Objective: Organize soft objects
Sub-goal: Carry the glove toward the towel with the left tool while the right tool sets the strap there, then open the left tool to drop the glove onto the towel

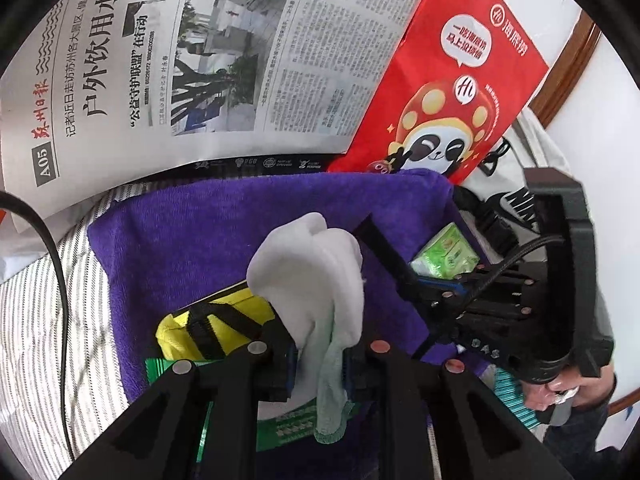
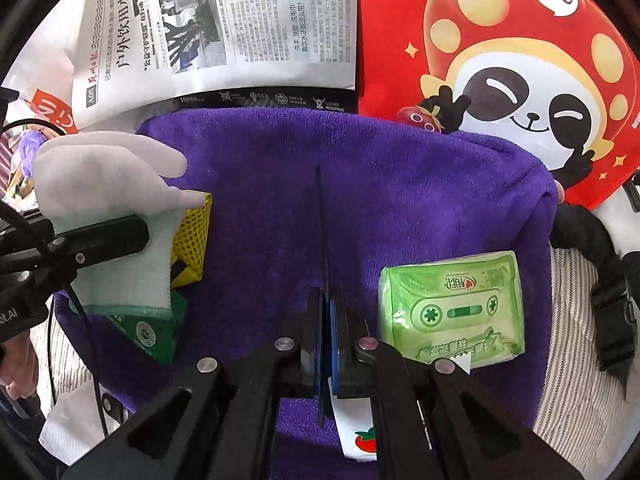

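Two grippers hover over the purple towel [image 2: 360, 200]: the left gripper [image 1: 318, 354] pinches a white sock [image 1: 312, 276], while the right gripper [image 2: 329, 334], jaws pressed together, risks dragging the towel and shifting the green tissue pack [image 2: 452, 306].

Purple towel [image 2: 360, 184] under a white sock [image 1: 316, 276] with mint-green cuff. Pale green tissue pack [image 2: 452, 308]; yellow mesh pouch [image 2: 194, 232]. Red panda-print bag [image 2: 500, 60].

A fluffy purple terry towel [image 2: 280, 184] is lying under a glossy plastic-wrapped green tissue pack [image 2: 452, 308]; a soft white knit sock [image 1: 316, 272] is hanging limp.
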Demonstrator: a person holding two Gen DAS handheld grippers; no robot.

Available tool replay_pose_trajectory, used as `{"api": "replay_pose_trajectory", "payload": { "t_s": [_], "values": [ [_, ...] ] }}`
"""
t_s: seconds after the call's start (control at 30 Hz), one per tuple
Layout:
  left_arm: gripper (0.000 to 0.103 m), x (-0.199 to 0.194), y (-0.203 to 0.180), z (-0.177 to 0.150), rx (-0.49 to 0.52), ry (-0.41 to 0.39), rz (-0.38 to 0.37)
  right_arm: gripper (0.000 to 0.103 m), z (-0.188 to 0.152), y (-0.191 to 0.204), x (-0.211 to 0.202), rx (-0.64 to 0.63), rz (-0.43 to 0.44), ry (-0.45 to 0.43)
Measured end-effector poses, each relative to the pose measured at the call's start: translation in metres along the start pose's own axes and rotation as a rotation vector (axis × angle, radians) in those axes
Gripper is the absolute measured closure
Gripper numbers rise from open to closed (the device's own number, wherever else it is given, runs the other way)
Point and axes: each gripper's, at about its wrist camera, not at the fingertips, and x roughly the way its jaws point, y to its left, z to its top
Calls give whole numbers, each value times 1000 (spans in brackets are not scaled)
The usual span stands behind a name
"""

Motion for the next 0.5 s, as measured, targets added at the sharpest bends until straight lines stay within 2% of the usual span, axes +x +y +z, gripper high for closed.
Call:
{"api": "replay_pose_trajectory", "payload": {
  "t_s": [0.1,0.17,0.23,0.3,0.5],
  "values": [
    [82,2,2,0,-5,7,-8,98,-1,2,2,-8,2,4],
    [78,3,4,-1,-6,11,-2,92,0,0,0,-6,4,1],
    [78,3,7,-1,-16,17,-14,79,0,-1,-2,-6,7,-1],
    [77,4,9,-1,-24,24,-37,72,1,-2,-9,-7,13,-8],
    [71,5,7,-4,-19,45,-48,69,5,-6,-21,-12,10,-29]
  ]
}}
